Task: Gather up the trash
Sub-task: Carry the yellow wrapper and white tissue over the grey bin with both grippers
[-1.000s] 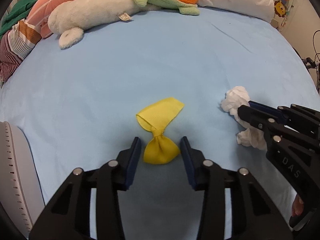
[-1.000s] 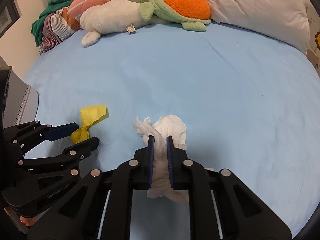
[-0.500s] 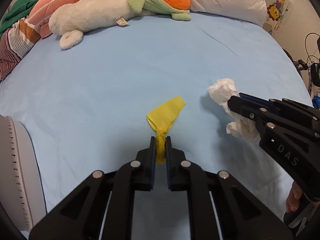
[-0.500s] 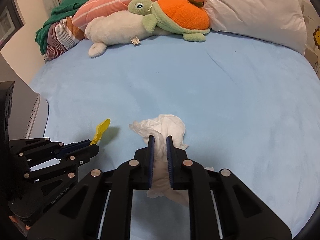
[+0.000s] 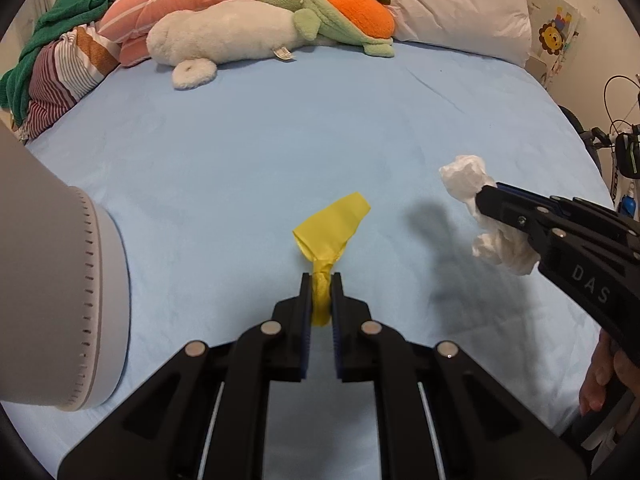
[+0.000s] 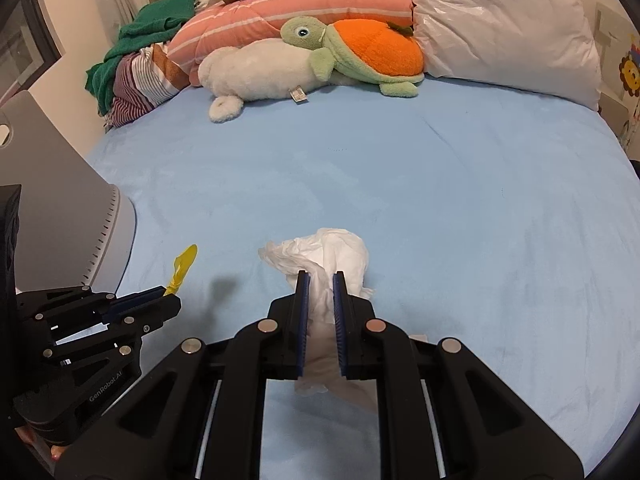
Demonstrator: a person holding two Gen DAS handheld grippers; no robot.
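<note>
Both tools had lifted off the blue bed (image 5: 280, 140) since the earlier frame, the left tool (image 5: 320, 294) clamped on the yellow wrapper (image 5: 330, 228), the right tool (image 6: 320, 308) on the white tissue (image 6: 324, 256), either thin pinch liable to slip before reaching a bin.

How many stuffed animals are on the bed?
2: a white plush animal by the striped pillow and a green turtle with an orange shell lying against it. More may be hidden.

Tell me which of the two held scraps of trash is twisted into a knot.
The yellow wrapper in the left gripper: it narrows to a twisted waist. The white tissue in the right gripper is just loosely crumpled.
</note>
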